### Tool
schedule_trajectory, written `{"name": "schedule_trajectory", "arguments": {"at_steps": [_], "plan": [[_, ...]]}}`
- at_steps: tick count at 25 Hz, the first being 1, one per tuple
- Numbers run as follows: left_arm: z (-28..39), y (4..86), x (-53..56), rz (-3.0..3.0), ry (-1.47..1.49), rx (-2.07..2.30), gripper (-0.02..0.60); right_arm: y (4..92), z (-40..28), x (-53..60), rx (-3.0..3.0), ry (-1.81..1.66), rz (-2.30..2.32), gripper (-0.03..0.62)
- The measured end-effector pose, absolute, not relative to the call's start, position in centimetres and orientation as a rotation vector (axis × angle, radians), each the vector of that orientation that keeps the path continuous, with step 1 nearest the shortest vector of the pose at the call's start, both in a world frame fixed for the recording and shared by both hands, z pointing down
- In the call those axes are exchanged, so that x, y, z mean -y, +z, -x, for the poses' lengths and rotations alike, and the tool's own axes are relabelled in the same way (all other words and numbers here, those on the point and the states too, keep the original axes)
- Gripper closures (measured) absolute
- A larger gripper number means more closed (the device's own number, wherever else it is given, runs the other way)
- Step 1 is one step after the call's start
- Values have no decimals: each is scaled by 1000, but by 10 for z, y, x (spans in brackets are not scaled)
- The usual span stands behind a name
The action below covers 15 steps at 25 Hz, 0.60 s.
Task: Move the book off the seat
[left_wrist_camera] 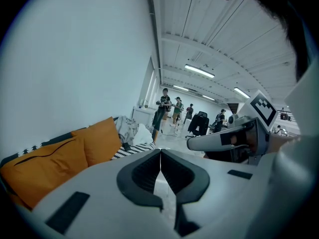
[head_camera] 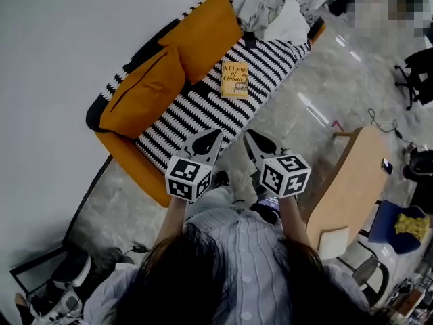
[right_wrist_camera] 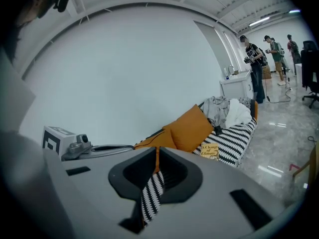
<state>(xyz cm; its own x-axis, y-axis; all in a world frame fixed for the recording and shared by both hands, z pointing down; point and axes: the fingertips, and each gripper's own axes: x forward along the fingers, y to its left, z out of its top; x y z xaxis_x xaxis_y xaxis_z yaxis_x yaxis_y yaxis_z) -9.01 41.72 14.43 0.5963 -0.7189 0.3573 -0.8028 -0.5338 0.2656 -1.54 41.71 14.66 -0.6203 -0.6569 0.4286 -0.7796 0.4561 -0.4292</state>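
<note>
A yellow book (head_camera: 235,80) lies flat on the black-and-white striped seat of the sofa (head_camera: 196,110), to the right of two orange cushions (head_camera: 172,63). The right gripper view also shows the book (right_wrist_camera: 210,151) on the seat. Both grippers hang in front of the person, short of the sofa's front edge. My left gripper (head_camera: 218,135) is shut with nothing in it, and its jaws meet at the tips (left_wrist_camera: 160,151). My right gripper (head_camera: 246,135) is shut and empty too, its jaws touching (right_wrist_camera: 157,149).
A heap of grey and white clothes (head_camera: 274,9) fills the sofa's far end. A light wooden table (head_camera: 352,181) stands to the right, office chairs (head_camera: 416,73) beyond it. Several people (left_wrist_camera: 172,111) stand far down the room. Marble floor lies between sofa and table.
</note>
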Motion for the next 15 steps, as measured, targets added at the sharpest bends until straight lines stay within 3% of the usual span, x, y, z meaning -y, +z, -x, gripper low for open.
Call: {"name": "schedule_trajectory", "arguments": {"at_steps": [15], "plan": [[92,173,-407,-2374,289,1177,569,170,2,-403,2423,939,-1304,565]]}}
